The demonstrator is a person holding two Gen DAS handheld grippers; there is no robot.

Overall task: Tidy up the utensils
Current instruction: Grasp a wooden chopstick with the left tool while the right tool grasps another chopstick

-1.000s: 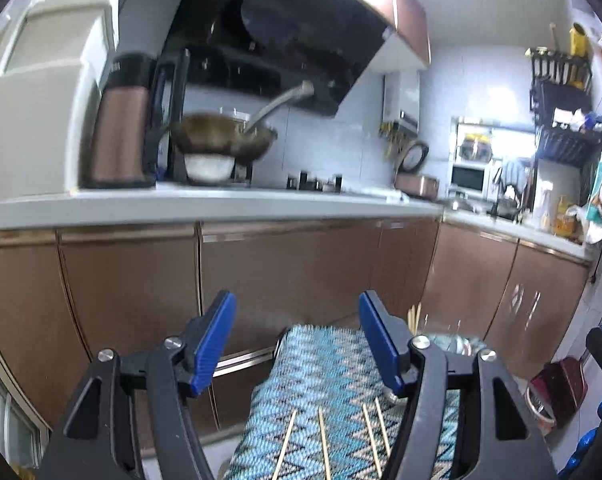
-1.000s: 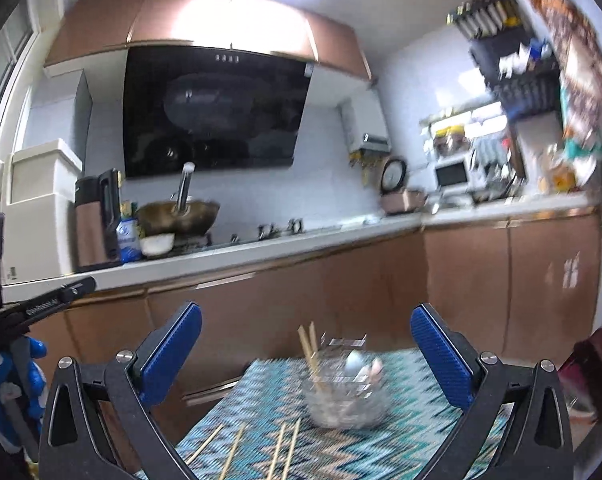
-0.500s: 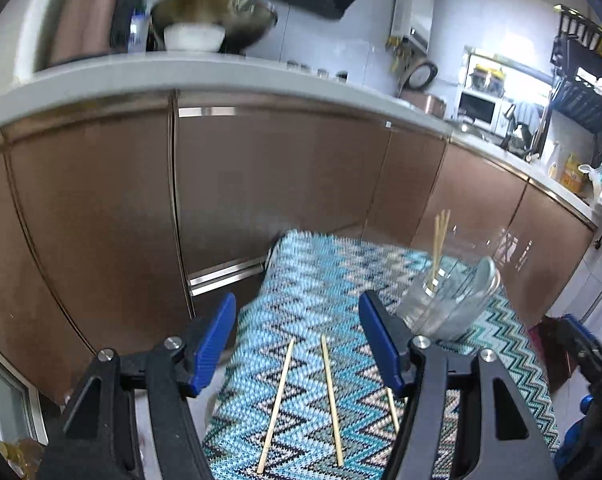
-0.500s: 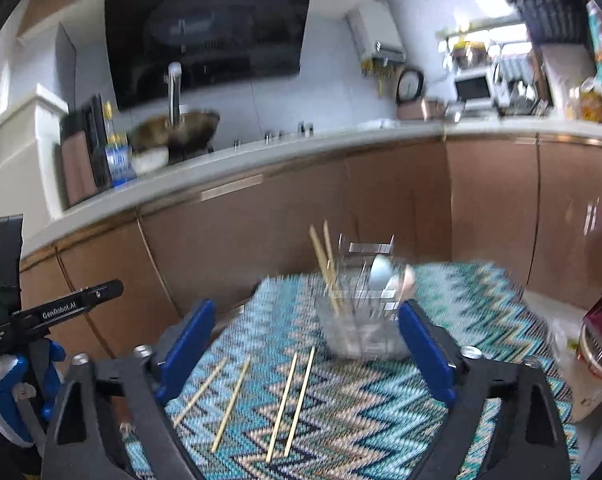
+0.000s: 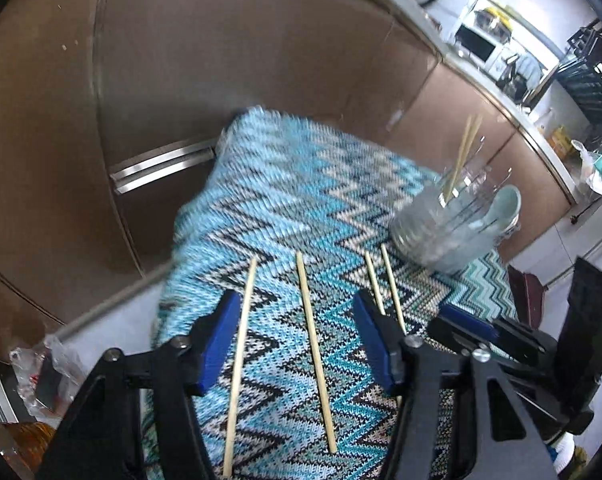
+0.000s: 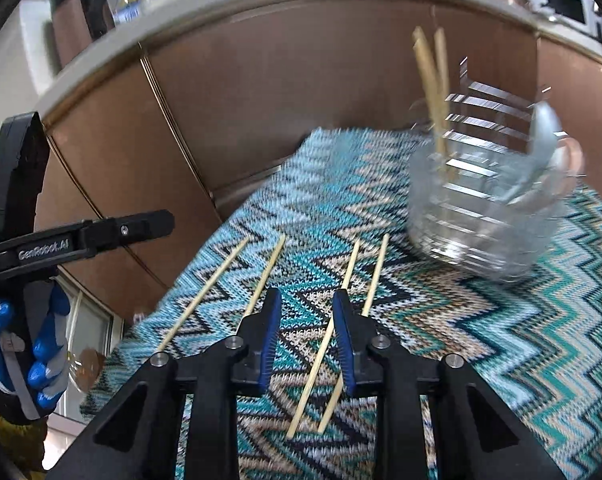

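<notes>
Several wooden chopsticks lie loose on a table under a blue zigzag cloth (image 5: 301, 184). My left gripper (image 5: 297, 316) hovers over the two left ones, its jaws closing; one chopstick (image 5: 315, 344) shows between them, another (image 5: 239, 344) by the left finger, neither touched. My right gripper (image 6: 307, 308) hangs over the right pair, jaws narrow and closing, with one chopstick (image 6: 321, 356) in the gap and no pad pressing on it. A clear glass holder (image 6: 489, 208) at the back right holds two upright chopsticks (image 6: 433, 80) and spoons.
Brown cabinet doors (image 5: 241, 60) stand close behind the table's far edge. The cloth (image 6: 501, 340) drops off at the left, above a floor with plastic bags (image 5: 41, 376). A blue-gloved hand (image 6: 41, 344) holds the left gripper (image 6: 81, 236) at the left in the right wrist view.
Both grippers tipped down from the cabinets and countertop to the table and came lower over the chopsticks. The right jaws narrowed a lot; the left jaws narrowed a little.
</notes>
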